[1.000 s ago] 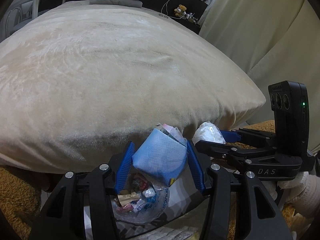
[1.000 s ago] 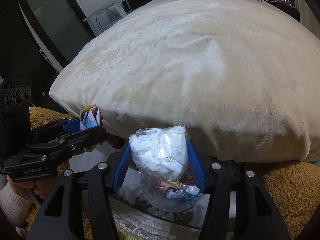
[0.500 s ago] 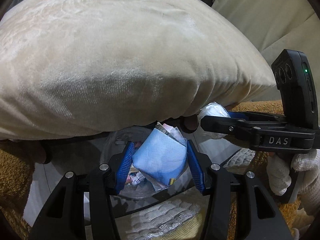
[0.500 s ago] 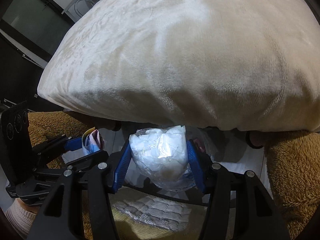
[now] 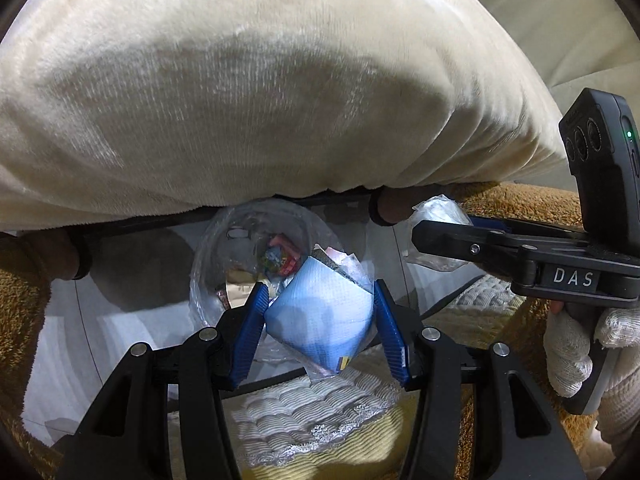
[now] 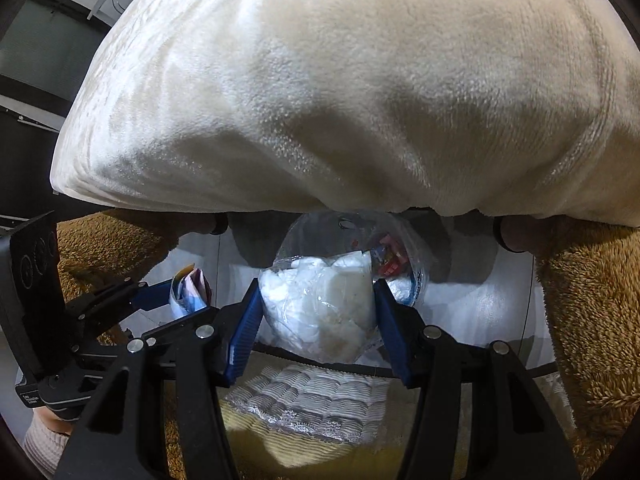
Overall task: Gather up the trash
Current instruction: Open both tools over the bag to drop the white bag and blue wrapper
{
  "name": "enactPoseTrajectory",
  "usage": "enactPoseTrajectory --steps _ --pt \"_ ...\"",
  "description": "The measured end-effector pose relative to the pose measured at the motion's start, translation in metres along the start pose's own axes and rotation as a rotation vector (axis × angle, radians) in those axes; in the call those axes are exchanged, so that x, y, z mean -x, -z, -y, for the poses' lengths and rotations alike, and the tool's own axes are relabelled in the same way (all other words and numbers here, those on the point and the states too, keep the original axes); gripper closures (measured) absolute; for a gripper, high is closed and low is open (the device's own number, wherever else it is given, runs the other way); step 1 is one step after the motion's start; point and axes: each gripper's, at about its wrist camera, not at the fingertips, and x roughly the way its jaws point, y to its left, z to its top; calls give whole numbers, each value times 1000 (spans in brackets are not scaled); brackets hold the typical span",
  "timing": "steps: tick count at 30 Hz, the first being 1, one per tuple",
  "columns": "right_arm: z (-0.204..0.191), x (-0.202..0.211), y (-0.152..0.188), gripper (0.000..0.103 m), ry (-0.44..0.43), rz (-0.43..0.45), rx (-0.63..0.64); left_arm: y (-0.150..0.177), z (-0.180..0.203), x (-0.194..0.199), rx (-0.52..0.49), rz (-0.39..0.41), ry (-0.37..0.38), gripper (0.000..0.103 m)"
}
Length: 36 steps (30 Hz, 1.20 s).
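Observation:
My left gripper (image 5: 320, 312) is shut on a blue packet (image 5: 320, 316) with paper scraps sticking out of its top. It hangs just above a trash bin lined with a clear bag (image 5: 224, 240) that holds colourful wrappers (image 5: 280, 258). My right gripper (image 6: 318, 312) is shut on a clear bag of white tissue (image 6: 316, 312), held over the same lined bin (image 6: 408, 248). In the left wrist view the right gripper (image 5: 436, 236) reaches in from the right with its white bag. The left gripper (image 6: 176, 296) shows at the left of the right wrist view, holding the packet.
A large cream plush blanket (image 5: 260, 92) hangs over the bed edge just above the bin. Brown fuzzy rug (image 6: 588, 312) lies on both sides of the white floor. A quilted lace-edged cloth (image 5: 308, 416) lies near the bin. A gloved hand (image 5: 576, 344) holds the right gripper.
Both grippers have dropped and tipped downward toward the bin, each still clamped on its load. The bin's opening now fills more of both views and the bed's top has slid out of sight.

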Motion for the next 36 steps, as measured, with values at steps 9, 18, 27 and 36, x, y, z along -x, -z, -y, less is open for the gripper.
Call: enactPoseTrajectory --steps 9,18,27,36 --pt "6 -19 -3 48 22 -75 -51 3 0 -17 11 -84 -16 51" --pt "9 -25 -4 47 23 -94 -59 5 -5 -27 32 -134 -18 49" --pt "11 -24 -4 37 29 -85 -71 4 -6 -24 45 -111 -24 34" --pt "8 -18 -4 37 31 -64 -44 1 -2 -13 21 -64 -41 34"
